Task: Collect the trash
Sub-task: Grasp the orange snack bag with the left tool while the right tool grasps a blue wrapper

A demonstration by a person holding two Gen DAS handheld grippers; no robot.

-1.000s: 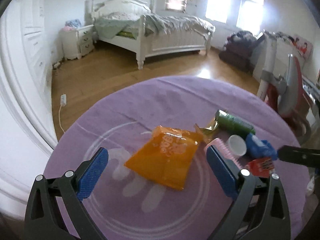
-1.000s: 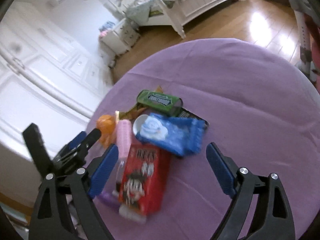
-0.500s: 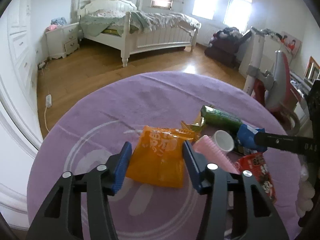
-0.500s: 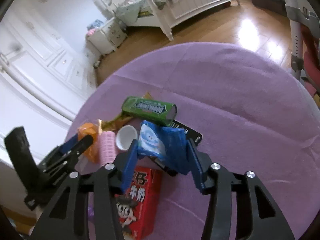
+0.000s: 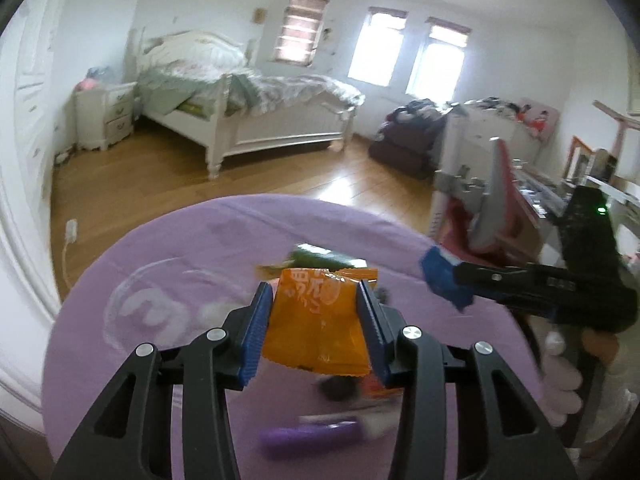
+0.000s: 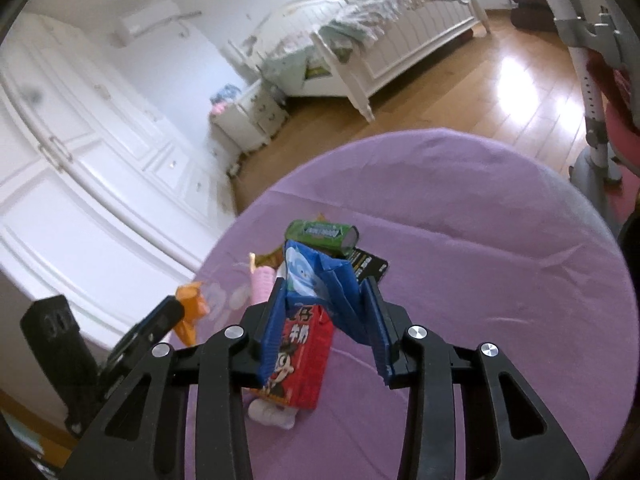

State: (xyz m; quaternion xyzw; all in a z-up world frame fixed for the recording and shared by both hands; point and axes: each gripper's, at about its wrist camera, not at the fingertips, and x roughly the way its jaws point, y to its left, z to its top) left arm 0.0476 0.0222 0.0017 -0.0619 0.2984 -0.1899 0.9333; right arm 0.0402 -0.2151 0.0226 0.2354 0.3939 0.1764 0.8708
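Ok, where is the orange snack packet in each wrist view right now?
Left wrist: orange snack packet at centre, pinched between the closing pads of the left hand-held gripper.
Right wrist: only an orange corner at lower left, beside the left gripper's tip.
Shared landmark: the green gum pack on the purple tablecloth.

Crumpled orange wrapper pinched off the table, blue wipes pack squeezed above red carton, green gum pack lying behind

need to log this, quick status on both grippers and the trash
Left gripper closing, pads on orange packet. Right gripper closing, pads on blue wrapper. Red carton, green pack on purple table. Nothing blocking.
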